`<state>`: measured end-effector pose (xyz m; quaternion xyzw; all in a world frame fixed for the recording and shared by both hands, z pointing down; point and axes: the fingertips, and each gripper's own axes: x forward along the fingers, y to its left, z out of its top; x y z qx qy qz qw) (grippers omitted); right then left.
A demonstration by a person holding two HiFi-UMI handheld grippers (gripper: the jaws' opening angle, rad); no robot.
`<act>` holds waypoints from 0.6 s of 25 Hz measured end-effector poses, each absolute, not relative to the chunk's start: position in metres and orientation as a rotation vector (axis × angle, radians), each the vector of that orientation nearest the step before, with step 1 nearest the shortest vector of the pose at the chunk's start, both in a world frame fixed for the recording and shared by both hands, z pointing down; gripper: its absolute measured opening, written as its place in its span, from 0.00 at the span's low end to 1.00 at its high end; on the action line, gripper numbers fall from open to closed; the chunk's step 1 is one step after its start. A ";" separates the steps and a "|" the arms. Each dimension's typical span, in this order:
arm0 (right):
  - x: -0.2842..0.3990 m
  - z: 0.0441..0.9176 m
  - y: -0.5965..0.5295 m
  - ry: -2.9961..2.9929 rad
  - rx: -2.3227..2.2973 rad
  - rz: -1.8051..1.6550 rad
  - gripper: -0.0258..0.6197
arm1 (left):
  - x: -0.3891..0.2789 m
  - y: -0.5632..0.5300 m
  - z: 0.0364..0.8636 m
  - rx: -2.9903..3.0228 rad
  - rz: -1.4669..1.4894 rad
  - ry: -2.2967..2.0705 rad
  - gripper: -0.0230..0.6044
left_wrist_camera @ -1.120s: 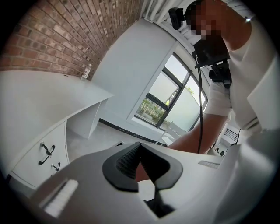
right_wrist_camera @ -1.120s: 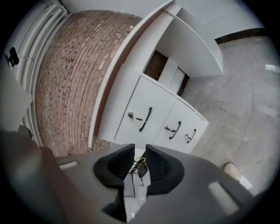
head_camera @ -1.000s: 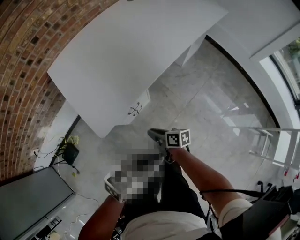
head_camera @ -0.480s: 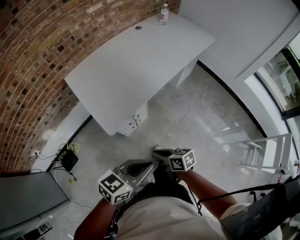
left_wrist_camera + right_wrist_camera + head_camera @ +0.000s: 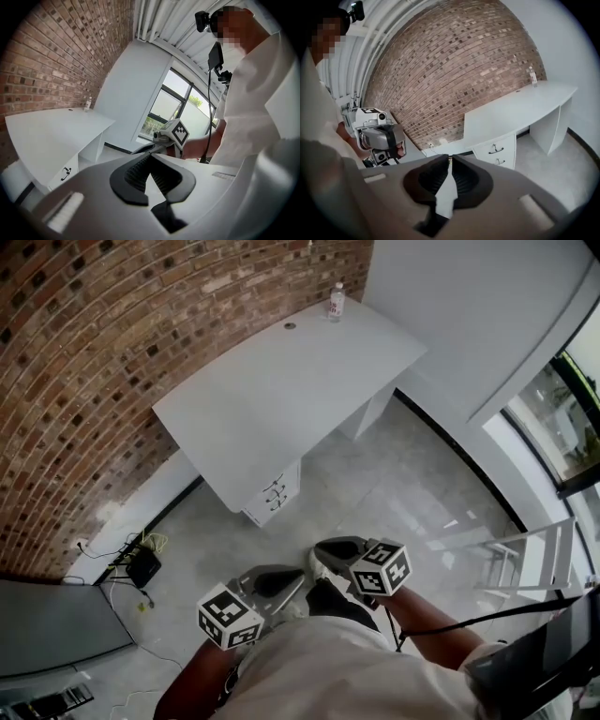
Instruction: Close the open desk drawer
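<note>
I hold both grippers close to my body, well apart from the white desk [image 5: 281,390] by the brick wall [image 5: 103,352]. My left gripper [image 5: 150,155] has its jaws together on nothing. My right gripper [image 5: 449,159] has just been closing its jaws; they now all but meet, with nothing between them. The drawers [image 5: 275,495] sit under the desk's near end, their fronts looking flush.
</note>
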<state>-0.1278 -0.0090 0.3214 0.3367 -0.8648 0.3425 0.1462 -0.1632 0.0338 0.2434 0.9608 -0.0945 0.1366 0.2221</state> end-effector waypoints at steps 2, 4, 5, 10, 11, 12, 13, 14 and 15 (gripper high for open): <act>-0.133 0.307 -0.003 -2.500 0.953 0.912 0.08 | -0.170 0.038 0.237 2.661 0.360 -0.277 0.04; -0.139 0.294 0.002 -2.507 0.927 0.851 0.08 | -0.174 0.040 0.231 2.665 0.335 -0.299 0.04; -0.141 0.289 0.005 -2.511 0.915 0.827 0.08 | -0.176 0.042 0.228 2.667 0.325 -0.311 0.04; -0.150 0.270 0.026 -2.524 0.886 0.783 0.06 | -0.187 0.059 0.221 2.655 0.305 -0.338 0.04; -0.153 0.267 0.030 -2.526 0.876 0.776 0.06 | -0.189 0.062 0.220 2.653 0.305 -0.340 0.04; -0.156 0.265 0.033 -2.528 0.865 0.766 0.06 | -0.192 0.065 0.220 2.651 0.307 -0.344 0.04; -0.159 0.264 0.035 -2.529 0.855 0.752 0.05 | -0.194 0.067 0.220 2.650 0.308 -0.350 0.04; -0.161 0.263 0.038 -2.529 0.847 0.737 0.05 | -0.195 0.069 0.221 2.649 0.307 -0.354 0.04; -0.162 0.262 0.040 -2.528 0.840 0.723 0.05 | -0.196 0.071 0.221 2.649 0.305 -0.357 0.04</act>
